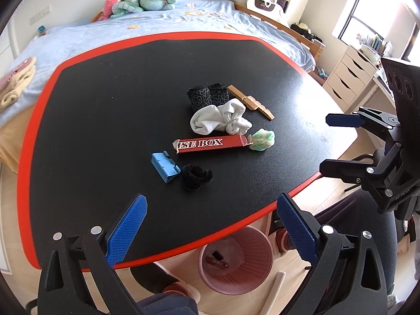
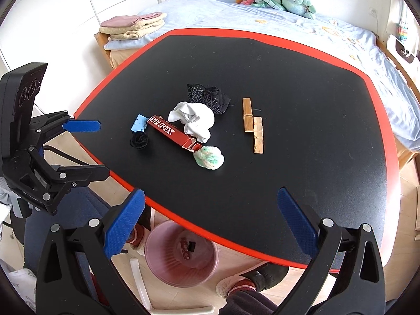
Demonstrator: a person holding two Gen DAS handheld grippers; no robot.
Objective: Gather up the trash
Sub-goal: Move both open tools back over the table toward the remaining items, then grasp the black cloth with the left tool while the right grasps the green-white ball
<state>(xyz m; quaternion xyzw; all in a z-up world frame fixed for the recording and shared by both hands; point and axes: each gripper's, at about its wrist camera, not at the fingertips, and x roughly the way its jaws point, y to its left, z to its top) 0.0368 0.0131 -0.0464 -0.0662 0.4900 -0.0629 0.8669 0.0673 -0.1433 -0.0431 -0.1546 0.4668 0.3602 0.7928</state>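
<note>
The trash lies in a loose cluster near the middle of the bench [image 1: 78, 110]: a red box [image 1: 211, 144] with a blue packet [image 1: 164, 166] and a black scrap [image 1: 197, 177] at one end and a green-and-white wad [image 1: 262, 139] touching the other. Just beside it sit white socks [image 1: 220, 119], dark patterned socks [image 1: 207, 95] and wooden clothespins [image 1: 252, 102], which are probably not trash.

To do this step well, take the box across its narrow width, clear of the socks, and lift it straight before carrying it over the bench edge.

The left gripper [image 1: 211, 225] and right gripper [image 2: 210, 218] both hang with jaws spread wide, holding nothing.

The pink bin [image 1: 235, 261] stands on the floor under the near edge; a few small dark and red pieces already lie in it.
</note>
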